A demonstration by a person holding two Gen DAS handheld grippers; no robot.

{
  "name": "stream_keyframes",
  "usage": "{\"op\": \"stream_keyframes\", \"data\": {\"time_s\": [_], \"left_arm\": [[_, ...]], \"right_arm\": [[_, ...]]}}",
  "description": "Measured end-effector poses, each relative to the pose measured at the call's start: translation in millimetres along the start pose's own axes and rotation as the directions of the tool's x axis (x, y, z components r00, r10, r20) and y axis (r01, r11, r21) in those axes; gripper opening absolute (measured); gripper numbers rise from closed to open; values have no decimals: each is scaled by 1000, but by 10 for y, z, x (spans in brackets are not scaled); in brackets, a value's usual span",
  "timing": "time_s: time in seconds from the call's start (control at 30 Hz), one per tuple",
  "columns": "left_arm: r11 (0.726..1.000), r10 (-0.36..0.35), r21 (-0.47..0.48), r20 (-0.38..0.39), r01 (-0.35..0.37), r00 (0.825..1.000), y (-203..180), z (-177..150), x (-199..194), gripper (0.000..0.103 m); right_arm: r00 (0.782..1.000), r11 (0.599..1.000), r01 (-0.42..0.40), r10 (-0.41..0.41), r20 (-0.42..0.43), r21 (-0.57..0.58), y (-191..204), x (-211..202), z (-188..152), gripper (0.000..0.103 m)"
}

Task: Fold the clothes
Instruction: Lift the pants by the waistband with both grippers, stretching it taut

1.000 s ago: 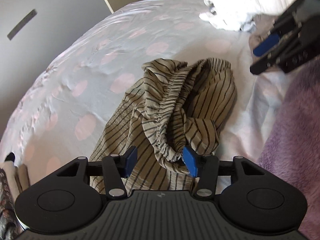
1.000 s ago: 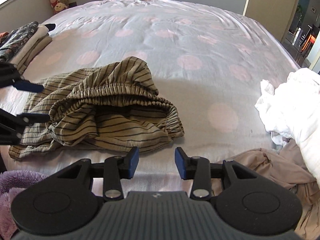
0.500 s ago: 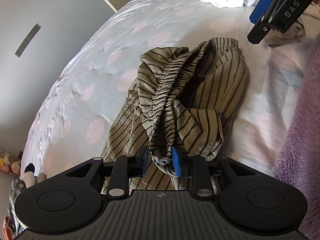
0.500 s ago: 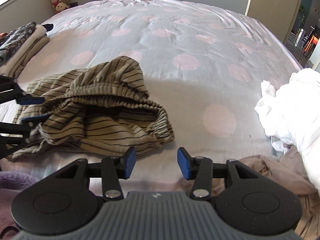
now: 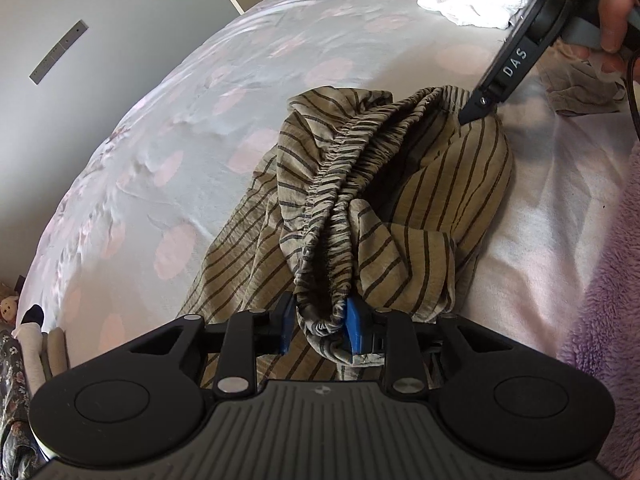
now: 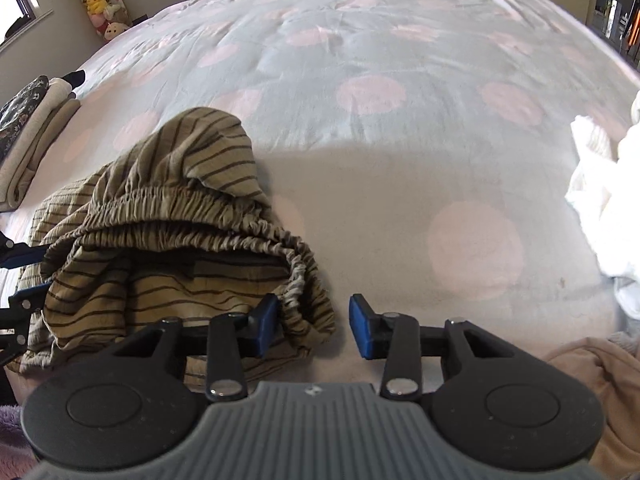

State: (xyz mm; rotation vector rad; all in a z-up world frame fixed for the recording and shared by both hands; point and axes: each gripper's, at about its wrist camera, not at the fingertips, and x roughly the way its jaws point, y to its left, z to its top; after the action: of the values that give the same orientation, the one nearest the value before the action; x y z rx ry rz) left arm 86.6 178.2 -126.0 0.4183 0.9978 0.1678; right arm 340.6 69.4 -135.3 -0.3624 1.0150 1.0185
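Observation:
Tan striped shorts point(image 5: 400, 208) with an elastic waistband lie crumpled on the spotted bed cover point(image 5: 200, 120). My left gripper point(image 5: 318, 330) is shut on one end of the waistband. My right gripper point(image 6: 314, 322) is open at the other end of the waistband point(image 6: 296, 276), which sits between its blue pads point(image 6: 264, 318). In the left wrist view the right gripper's fingers point(image 5: 478, 108) touch the far end of the shorts. In the right wrist view the left gripper's fingers point(image 6: 24, 256) show at the left edge of the shorts point(image 6: 160, 272).
A white garment pile point(image 6: 604, 208) and a beige garment point(image 6: 592, 376) lie at the right. Folded clothes point(image 6: 36, 128) are stacked at the far left. A purple fleece blanket point(image 5: 608, 280) covers the near edge. Stuffed toys point(image 6: 100, 0) stand by the wall.
My left gripper has closed on the waistband end. My right gripper has moved forward and down to the other end of the waistband, still open.

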Motion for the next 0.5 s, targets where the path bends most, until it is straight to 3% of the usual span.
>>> {"op": "stream_keyframes", "data": {"time_s": [0.07, 0.17, 0.27, 0.37, 0.5], "left_arm": [[1000, -11, -14, 12, 11, 1000, 34, -4, -5, 21], [999, -20, -36, 39, 21, 999, 126, -4, -81, 10], [995, -19, -92, 62, 25, 998, 319, 6, -213, 8], [987, 36, -159, 76, -23, 997, 611, 15, -398, 8], [971, 131, -219, 135, -100, 982, 1066, 69, -821, 8]], "right_arm": [[1000, 1000, -21, 21, -16, 8, -7, 32, -6, 24], [1000, 1000, -22, 22, -14, -8, 47, -14, 3, 12], [1000, 1000, 5, -5, 29, -21, 127, -195, 52, 11], [994, 997, 46, -39, 102, -67, 293, -489, 166, 10], [966, 978, 106, -58, 254, -180, 713, -1013, 412, 10]]}}
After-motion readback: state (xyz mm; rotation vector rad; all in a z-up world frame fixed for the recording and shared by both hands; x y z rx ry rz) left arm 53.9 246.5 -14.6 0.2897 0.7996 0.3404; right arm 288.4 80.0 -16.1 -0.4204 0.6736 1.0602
